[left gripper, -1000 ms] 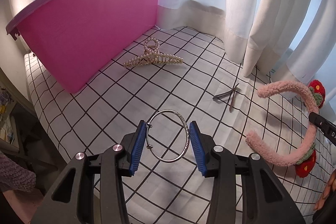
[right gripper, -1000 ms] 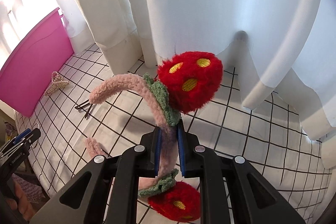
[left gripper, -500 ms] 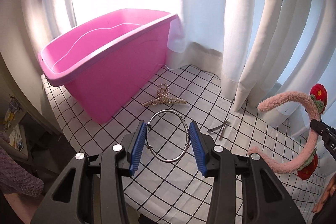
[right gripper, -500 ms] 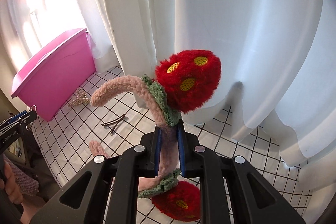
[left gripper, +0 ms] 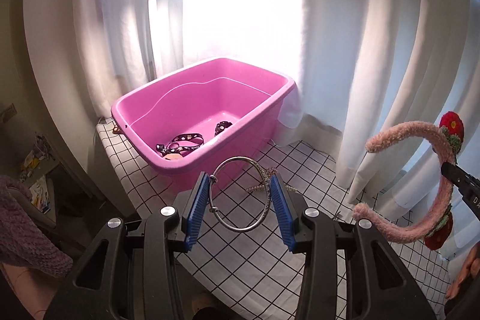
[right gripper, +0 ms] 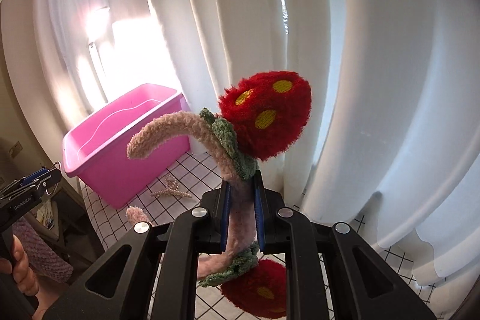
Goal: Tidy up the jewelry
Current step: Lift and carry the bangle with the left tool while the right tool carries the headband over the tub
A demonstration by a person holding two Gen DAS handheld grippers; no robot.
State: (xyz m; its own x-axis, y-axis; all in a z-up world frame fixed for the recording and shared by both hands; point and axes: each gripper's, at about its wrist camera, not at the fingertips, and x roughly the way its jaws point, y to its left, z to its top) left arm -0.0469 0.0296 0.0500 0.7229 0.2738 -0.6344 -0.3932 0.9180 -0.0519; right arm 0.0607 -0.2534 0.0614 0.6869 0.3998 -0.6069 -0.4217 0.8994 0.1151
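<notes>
Silver bangle (left gripper: 240, 194) between half-spread left jaws, fuzzy pink headband (right gripper: 240, 212) in near-closed right jaws.

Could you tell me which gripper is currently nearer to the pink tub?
Left. The left gripper, clamped on the silver bangle, hangs just in front of the pink tub. The right gripper, clamped on the fuzzy headband, is farther off to the tub's right, by the curtain.

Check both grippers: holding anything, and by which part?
Left gripper clamps a silver bangle across its sides. Right gripper pinches the fuzzy headband mid-band, between its strawberries.
</notes>
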